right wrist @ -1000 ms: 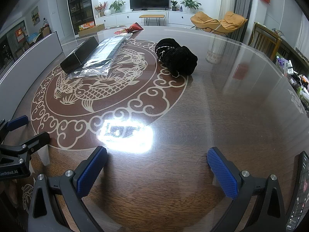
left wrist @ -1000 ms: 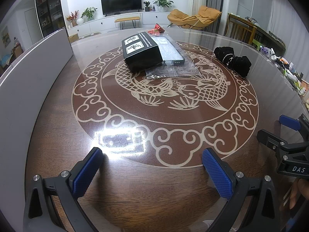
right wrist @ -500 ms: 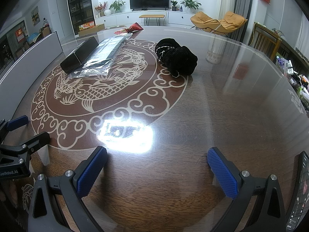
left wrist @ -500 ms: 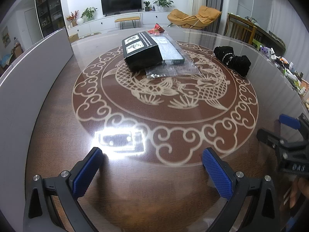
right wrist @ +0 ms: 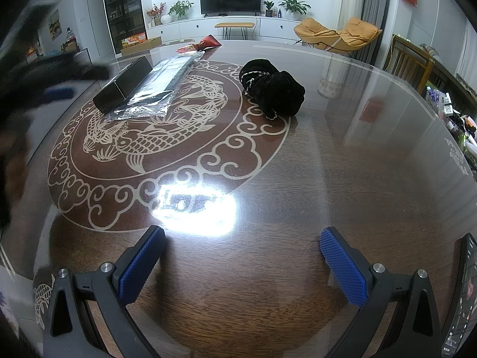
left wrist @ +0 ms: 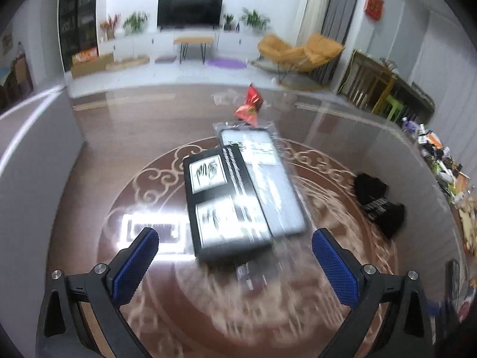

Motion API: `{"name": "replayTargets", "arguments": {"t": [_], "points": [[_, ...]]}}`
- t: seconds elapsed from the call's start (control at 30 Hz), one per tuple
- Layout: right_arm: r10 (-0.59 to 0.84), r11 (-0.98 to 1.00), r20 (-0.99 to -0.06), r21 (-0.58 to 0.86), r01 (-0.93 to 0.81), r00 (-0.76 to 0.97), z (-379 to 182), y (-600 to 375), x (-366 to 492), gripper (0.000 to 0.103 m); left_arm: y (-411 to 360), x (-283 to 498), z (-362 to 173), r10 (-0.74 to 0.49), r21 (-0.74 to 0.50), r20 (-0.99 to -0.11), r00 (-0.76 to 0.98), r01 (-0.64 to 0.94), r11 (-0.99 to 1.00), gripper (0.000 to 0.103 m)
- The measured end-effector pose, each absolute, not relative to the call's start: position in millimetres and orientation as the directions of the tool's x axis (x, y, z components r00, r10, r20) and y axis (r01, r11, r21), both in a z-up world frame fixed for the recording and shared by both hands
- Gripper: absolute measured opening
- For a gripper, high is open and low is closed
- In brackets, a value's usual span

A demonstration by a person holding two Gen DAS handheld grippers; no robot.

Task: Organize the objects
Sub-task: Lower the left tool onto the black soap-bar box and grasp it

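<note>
A black box with white calligraphy panels lies on the round glass-topped table, with a flat item in a clear plastic bag beside it. My left gripper is open and empty, raised just short of the box's near end. The box and bag also show in the right wrist view. A black cloth bundle lies mid-table. My right gripper is open and empty, low over the table's near part. The left gripper shows there as a dark blur.
A red packet lies at the table's far side. A phone stands at the right edge. A grey partition runs along the left. Small clutter sits off the table's right side.
My left gripper has moved quickly forward and up across the table, so the black box is now close between its fingers. The right gripper has stayed still.
</note>
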State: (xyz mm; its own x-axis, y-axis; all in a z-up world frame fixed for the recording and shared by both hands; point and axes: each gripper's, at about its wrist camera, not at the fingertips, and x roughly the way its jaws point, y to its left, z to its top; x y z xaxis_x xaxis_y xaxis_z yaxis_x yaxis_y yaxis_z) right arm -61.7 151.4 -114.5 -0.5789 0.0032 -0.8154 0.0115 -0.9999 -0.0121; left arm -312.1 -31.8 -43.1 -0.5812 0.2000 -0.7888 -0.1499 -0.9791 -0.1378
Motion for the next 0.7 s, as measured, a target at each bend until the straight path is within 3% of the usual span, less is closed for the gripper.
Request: {"name": "replayTargets", "arguments": {"t": [0.1,0.13,0.17,0.2,0.4,0.7], "points": [[0.003,-1.0,-0.815,-0.012,0.012,-0.579,-114.6,151.4,-61.8,0.103,-34.3,-348.7,-64.3,0.215,-0.173,-0.836,-0.505,-0.13,-0.976,0.103],[0.003,-1.0,-0.815,-0.012,0.012,-0.579,-114.3,152.0,-61.9,0.103,-35.1,-352.7,-68.0,0.234,-0.196,-0.833,-0.501,-0.129,-0.972,0.087],[0.003,-1.0,-0.815,-0.012,0.012,-0.579,-114.5,151.6,-61.9,0.103,-37.2,-354.6,-71.3,0.259,-0.224,-0.824,-0.504,-0.129,-0.966,0.062],[0.003,-1.0,-0.815,-0.012,0.012,-0.579,-114.6,151.3,-61.8,0.103,-40.1,-355.3,-71.0,0.245,-0.213,-0.817,-0.522,-0.121,-0.969,0.059],[0.003,-1.0,-0.815,-0.012,0.012,-0.579,-114.7,151.3,-61.9,0.103,-66.7,-319.6,-73.8,0.159,-0.148,-0.821,-0.549,-0.065,-0.987,0.058],[0.003,-1.0,-0.815,-0.012,0.012,-0.579,-114.7,151.2,-61.8,0.103,-71.8,-198.1,-76.4,0.085,-0.008,-0.832,-0.548,-0.141,-0.99,0.059]]}}
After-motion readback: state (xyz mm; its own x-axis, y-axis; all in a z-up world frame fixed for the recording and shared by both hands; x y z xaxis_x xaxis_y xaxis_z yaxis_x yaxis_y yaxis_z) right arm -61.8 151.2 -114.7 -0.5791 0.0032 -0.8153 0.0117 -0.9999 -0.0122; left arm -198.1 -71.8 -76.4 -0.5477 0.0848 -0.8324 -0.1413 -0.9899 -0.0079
